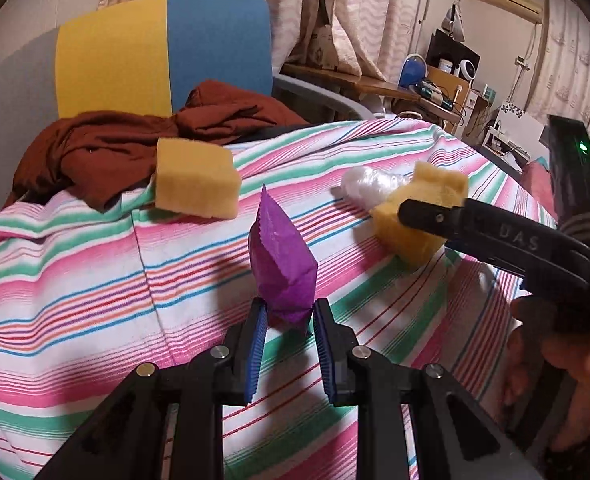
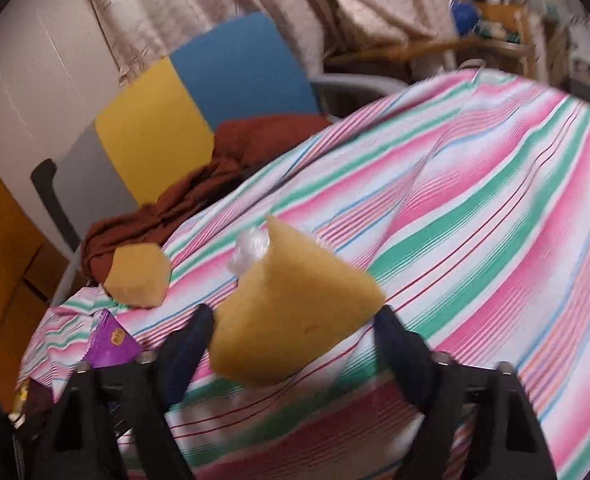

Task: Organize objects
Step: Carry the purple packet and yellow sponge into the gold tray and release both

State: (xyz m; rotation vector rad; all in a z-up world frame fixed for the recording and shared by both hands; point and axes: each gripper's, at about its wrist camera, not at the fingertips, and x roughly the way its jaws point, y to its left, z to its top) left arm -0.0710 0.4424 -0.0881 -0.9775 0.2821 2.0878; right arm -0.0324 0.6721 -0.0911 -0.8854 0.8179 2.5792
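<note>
With the left gripper (image 1: 287,316) pinching the purple packet (image 1: 281,260), the right gripper's (image 2: 295,320) spread fingers should squeeze the near sponge (image 2: 291,312) evenly.

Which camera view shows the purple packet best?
The left wrist view. There the purple packet stands near the centre, sharp and almost whole, its lower end pinched by the left gripper. The right wrist view shows only part of it at the lower left, partly hidden behind the black frame.
</note>
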